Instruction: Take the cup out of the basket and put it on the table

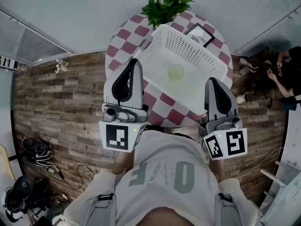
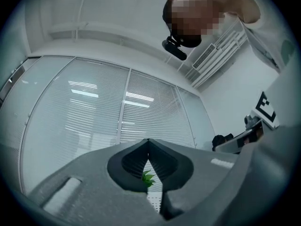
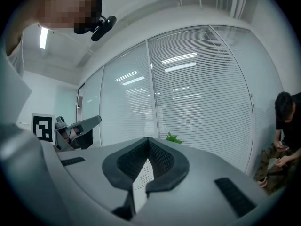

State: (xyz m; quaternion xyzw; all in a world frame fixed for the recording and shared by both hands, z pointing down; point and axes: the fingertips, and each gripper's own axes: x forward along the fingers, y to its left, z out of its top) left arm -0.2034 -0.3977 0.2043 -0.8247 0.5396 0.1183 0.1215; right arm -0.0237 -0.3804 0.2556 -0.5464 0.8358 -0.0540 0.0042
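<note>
A pale green cup [image 1: 176, 72] stands upright on the floor of the white slotted basket [image 1: 188, 41], which sits on a round table with a red and white checked cloth [image 1: 123, 34]. My left gripper [image 1: 133, 62] is shut and empty, its tip near the basket's left rim. On the near right side of the basket, my right gripper [image 1: 212, 81] is also shut and holds nothing. In the left gripper view the jaws [image 2: 148, 142] meet, with a sliver of basket [image 2: 155, 199] below them. The right gripper view shows the jaws [image 3: 148, 139] closed over basket mesh [image 3: 141, 178].
A green potted plant [image 1: 165, 6] and a framed picture [image 1: 200, 34] stand at the table's far side behind the basket. A person sits at the right [image 1: 287, 74]. Cables and gear [image 1: 40, 154] lie on the wooden floor at the left. Glass walls with blinds enclose the corner.
</note>
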